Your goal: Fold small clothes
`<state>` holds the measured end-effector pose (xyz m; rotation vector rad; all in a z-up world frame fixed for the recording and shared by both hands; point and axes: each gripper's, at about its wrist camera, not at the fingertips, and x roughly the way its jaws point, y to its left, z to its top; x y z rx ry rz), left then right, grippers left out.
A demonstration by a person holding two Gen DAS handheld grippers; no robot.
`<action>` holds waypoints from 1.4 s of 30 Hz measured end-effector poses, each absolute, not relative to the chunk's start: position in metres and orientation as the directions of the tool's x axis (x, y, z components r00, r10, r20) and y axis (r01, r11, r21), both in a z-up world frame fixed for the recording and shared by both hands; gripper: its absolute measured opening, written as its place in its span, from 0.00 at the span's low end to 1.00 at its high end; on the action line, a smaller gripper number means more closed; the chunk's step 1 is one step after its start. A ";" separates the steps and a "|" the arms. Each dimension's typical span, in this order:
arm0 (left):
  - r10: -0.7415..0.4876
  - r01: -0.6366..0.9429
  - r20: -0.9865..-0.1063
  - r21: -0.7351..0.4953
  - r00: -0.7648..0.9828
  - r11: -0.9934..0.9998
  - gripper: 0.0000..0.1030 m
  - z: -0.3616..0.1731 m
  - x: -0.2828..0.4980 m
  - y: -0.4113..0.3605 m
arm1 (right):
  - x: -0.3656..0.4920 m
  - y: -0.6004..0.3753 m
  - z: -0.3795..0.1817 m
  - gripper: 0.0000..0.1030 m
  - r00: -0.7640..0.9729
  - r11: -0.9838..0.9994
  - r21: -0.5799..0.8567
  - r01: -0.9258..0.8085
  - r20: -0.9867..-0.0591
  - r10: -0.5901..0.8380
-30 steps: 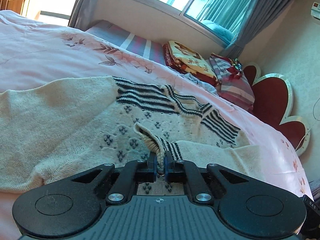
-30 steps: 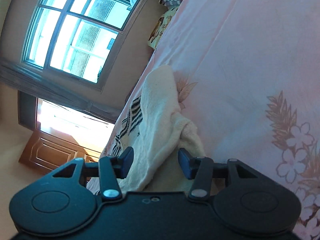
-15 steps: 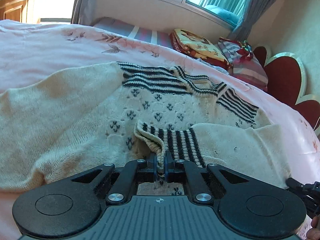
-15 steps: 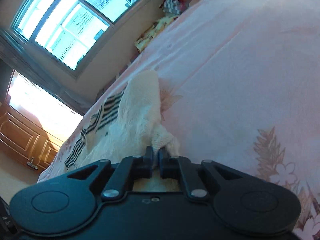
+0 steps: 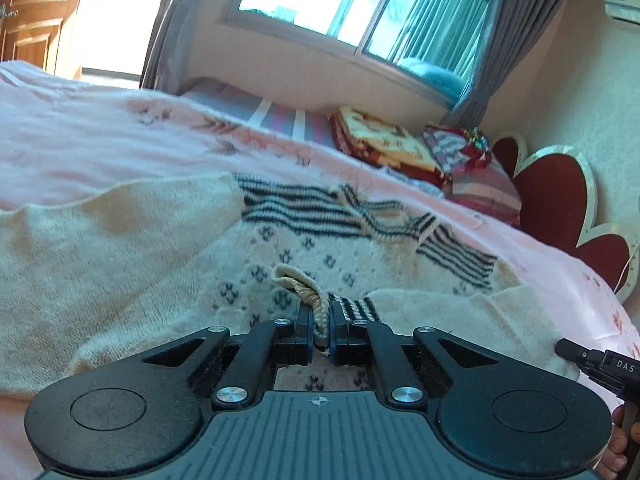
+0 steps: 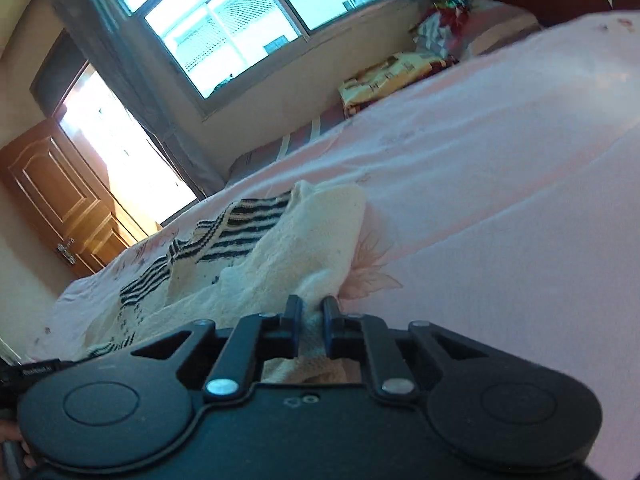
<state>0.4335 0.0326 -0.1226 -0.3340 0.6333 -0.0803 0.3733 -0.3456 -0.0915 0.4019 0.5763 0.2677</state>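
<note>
A cream knitted sweater (image 5: pixel 120 260) with black stripes and small dark motifs lies spread on the pink bedspread (image 5: pixel 80 148). My left gripper (image 5: pixel 320 320) is shut on a bunched, ribbed striped edge of it, raised a little off the knit. In the right wrist view the sweater (image 6: pixel 304 248) is a heap of cream cloth. My right gripper (image 6: pixel 311 312) is shut on a cream fold at the heap's near end. The tip of the right gripper (image 5: pixel 596 364) shows at the lower right of the left wrist view, with a hand under it.
Folded blankets (image 5: pixel 384 144) and a striped pillow (image 5: pixel 480 176) lie by the red scalloped headboard (image 5: pixel 560 196). A window (image 6: pixel 240 20) with grey curtains and a wooden door (image 6: pixel 52 200) stand beyond the bed. Bare pink bedspread (image 6: pixel 500 200) stretches right of the sweater.
The right gripper's jaws went from wide apart to shut on the cream fold, and the gripper rolled and rose a little. The left gripper stayed shut on the striped edge.
</note>
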 end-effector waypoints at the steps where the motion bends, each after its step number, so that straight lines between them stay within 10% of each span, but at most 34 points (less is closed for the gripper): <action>1: -0.155 -0.031 -0.577 -0.299 0.802 0.954 0.07 -0.123 0.433 0.030 | 0.370 -0.341 -0.091 0.11 0.814 0.908 0.394 -0.139 -0.477 0.332; 7: -0.138 -0.056 -0.653 -0.268 0.745 0.962 0.07 -0.137 0.440 0.028 | 0.373 -0.351 -0.095 0.19 0.819 0.928 0.372 -0.034 -0.521 0.239; 11: -0.146 -0.041 -0.651 -0.263 0.745 0.964 0.07 -0.139 0.439 0.029 | 0.371 -0.345 -0.078 0.03 0.841 0.944 0.314 -0.100 -0.480 0.248; 14: -0.148 -0.047 -0.649 -0.273 0.746 0.961 0.07 -0.139 0.439 0.029 | 0.390 -0.326 -0.106 0.02 0.746 0.983 0.160 -0.093 -0.643 0.175; 21: -0.148 -0.045 -0.650 -0.270 0.746 0.962 0.07 -0.140 0.438 0.029 | 0.370 -0.332 -0.085 0.06 0.829 0.957 0.258 -0.130 -0.502 0.248; 42: -0.159 -0.071 -0.655 -0.310 0.739 0.948 0.07 -0.138 0.423 0.047 | 0.383 -0.328 -0.105 0.18 0.759 0.967 0.232 -0.105 -0.609 0.228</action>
